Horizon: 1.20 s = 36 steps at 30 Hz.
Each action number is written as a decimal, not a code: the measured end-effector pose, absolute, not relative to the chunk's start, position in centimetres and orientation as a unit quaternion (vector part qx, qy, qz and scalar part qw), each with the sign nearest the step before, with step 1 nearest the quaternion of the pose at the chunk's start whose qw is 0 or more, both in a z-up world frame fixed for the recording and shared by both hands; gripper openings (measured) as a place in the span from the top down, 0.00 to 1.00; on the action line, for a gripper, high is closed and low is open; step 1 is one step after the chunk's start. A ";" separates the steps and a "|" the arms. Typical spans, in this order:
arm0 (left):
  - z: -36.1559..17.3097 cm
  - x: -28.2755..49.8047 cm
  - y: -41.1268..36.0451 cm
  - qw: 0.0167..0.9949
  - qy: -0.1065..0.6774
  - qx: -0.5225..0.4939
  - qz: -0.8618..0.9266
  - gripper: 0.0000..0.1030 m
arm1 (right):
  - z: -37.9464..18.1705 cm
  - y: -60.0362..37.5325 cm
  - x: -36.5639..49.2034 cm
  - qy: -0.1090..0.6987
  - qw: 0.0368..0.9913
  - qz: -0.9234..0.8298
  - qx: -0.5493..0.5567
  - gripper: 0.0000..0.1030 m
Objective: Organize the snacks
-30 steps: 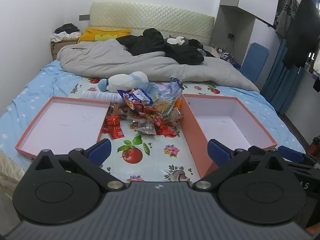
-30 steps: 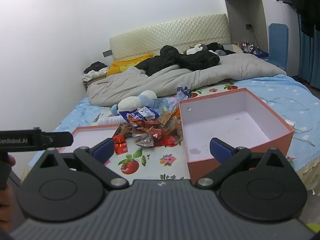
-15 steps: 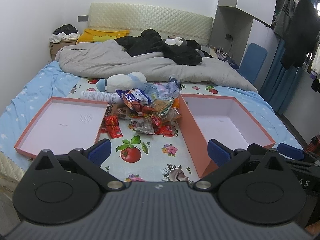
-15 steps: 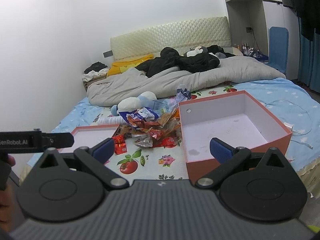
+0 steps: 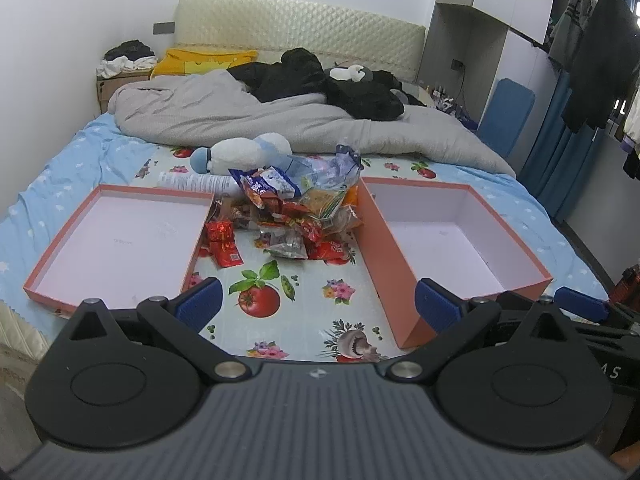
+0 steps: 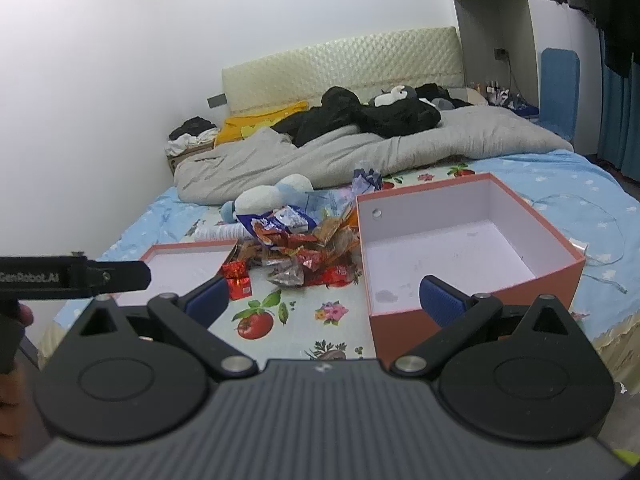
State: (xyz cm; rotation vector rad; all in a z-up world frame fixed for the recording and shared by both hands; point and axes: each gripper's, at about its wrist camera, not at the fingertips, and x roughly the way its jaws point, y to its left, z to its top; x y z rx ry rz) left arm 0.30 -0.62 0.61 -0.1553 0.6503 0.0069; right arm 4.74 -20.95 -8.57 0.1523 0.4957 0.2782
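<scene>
A heap of snack packets (image 5: 288,216) (image 6: 296,248) lies on the fruit-print cloth between two pink boxes. The shallow box lid (image 5: 120,240) (image 6: 188,260) is left of the heap. The deep box (image 5: 452,236) (image 6: 452,252) is right of it. Both are empty. A red packet (image 5: 224,252) (image 6: 238,286) lies loose at the heap's near left. My left gripper (image 5: 318,306) hovers open over the cloth's near edge, well short of the heap. My right gripper (image 6: 324,300) is also open and empty, off the bed's near edge.
A white and blue plush toy (image 5: 244,152) and a white bottle (image 5: 188,182) lie behind the heap. A grey duvet (image 5: 280,120) with black clothes fills the bed's far half. A blue chair (image 5: 506,120) and hanging clothes (image 5: 600,64) stand at the right.
Both grippers have drawn back and slightly up from the bed, so boxes and heap look a little farther. Nothing on the bed moved. Both stay open.
</scene>
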 end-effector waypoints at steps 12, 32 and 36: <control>-1.0 3.5 1.0 0.936 0.341 -0.089 0.009 0.00 | -9.8 -20.0 6.3 0.259 0.951 0.159 0.060 0.04; -5.6 12.6 4.7 0.915 0.387 -0.111 0.025 0.00 | -12.8 -16.7 12.9 0.283 0.945 0.162 0.039 0.18; -7.8 14.8 5.8 0.909 0.401 -0.107 0.032 0.00 | -13.6 -15.6 14.8 0.283 0.943 0.175 0.030 0.18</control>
